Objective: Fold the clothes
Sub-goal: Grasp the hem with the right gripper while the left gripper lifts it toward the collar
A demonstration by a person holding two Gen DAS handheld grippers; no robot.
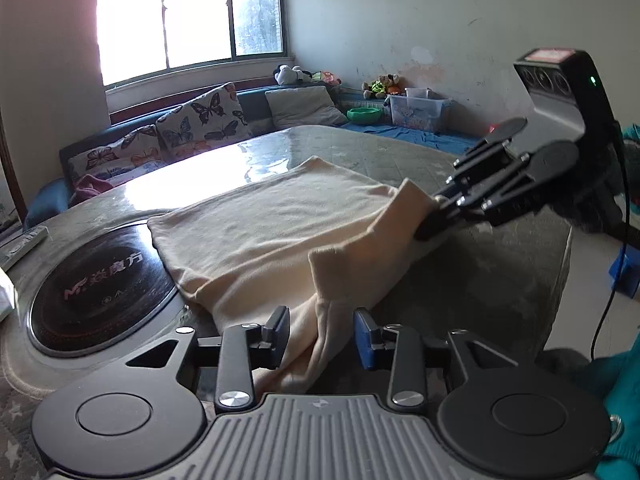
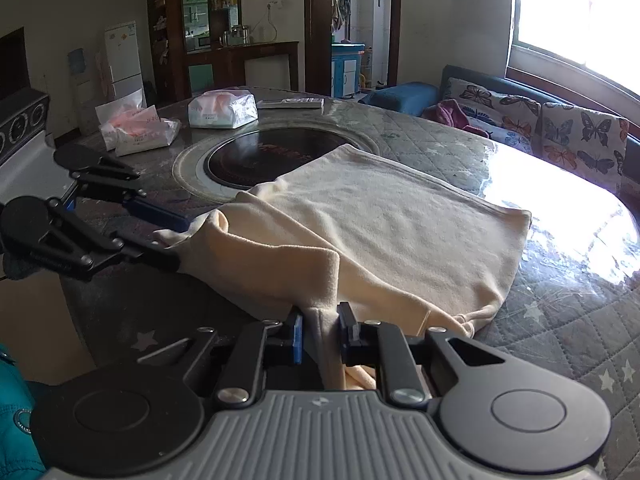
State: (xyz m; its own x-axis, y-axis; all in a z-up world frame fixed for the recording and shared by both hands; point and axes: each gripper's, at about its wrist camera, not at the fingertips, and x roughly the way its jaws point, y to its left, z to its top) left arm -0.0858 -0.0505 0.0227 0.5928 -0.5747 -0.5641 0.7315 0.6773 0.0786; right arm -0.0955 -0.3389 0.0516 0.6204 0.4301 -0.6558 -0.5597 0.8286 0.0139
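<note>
Cream cloth corner point(image 2: 320, 320) pinched in right tongs point(image 2: 320, 334) | left tongs point(image 1: 322, 338) spread wide, cloth between, no grip | cream garment point(image 1: 280, 216) flat on worktop point(image 1: 500, 280), stretching toward 12 o'clock from both | right tongs at left's 2 o'clock

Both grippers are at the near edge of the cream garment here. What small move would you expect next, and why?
Probably closing the left gripper on the fabric first: its jaws stand apart around a bunched fold of the cream garment, while the right gripper looks nearly closed on its own fold. With both holds firm, the near edge could be carried over the flat part lying on the table.
</note>
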